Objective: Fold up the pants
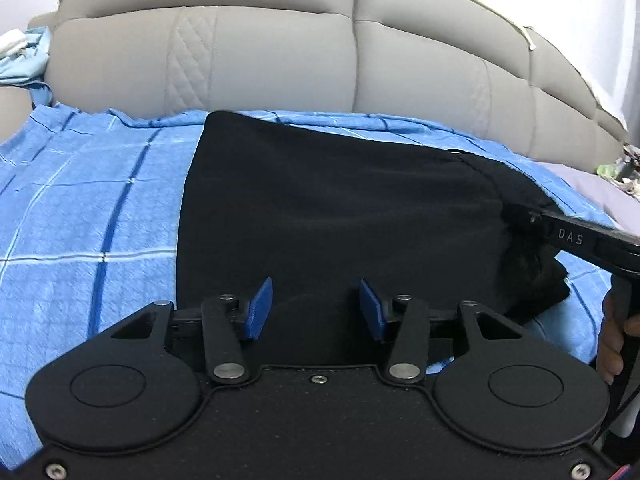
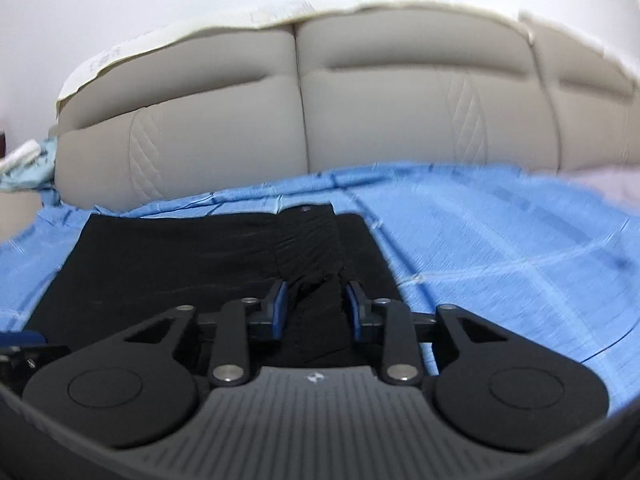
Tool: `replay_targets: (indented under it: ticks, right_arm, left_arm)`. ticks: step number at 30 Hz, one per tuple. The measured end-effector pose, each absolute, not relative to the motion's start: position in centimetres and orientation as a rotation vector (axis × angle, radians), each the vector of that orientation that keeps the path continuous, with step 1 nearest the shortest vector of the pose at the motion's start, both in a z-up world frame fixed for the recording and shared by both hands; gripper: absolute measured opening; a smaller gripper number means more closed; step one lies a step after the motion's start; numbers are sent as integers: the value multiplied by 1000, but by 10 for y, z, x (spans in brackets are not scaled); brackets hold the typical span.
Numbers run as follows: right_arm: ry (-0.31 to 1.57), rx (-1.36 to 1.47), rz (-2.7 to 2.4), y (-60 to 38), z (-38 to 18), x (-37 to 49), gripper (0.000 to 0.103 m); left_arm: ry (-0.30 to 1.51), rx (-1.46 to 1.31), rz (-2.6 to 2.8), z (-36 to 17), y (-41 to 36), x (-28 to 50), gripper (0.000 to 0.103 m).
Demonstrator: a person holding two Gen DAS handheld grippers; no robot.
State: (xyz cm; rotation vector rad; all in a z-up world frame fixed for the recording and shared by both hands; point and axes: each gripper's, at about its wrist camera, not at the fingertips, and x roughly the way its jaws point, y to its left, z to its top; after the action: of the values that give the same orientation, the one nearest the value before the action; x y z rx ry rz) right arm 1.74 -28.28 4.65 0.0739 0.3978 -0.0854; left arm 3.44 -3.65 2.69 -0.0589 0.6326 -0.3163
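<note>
Left gripper (image 1: 316, 308): matte black body, two round discs, silver pivot screws, bright blue pads (image 1: 260, 306). Right gripper (image 2: 314, 304): the same build, with a ribbed grey plate bearing a small white logo. White letters "DAS" mark its side. A hand (image 1: 616, 336) wraps its black handle.

One black pants (image 1: 320, 208), two hand-held grippers (image 1: 316, 304), one blue sheet (image 1: 80, 220)
</note>
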Motion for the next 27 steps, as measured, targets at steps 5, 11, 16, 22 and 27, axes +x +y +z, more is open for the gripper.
replay_targets:
  ticks: [5,11,16,22,27]
  right_arm:
    - [458,26,-174,-288,37,20,43]
    - [436,86,-160,-306,53,20,82]
    - [423,-8,-80,-314,76,56,90]
    - [484,-7,118,-320,90,106,36]
    - [572,-99,292,-290,68,118,20]
  left_arm:
    - [635,17,-346,26,-50,21,46]
    - [615,-19,-426,54,-36,15,50]
    - [536,-20,-396,83,-27,61,42]
    - [507,17,-359,84,-44,133,30]
    - [524,48,-274,56,-53,178,30]
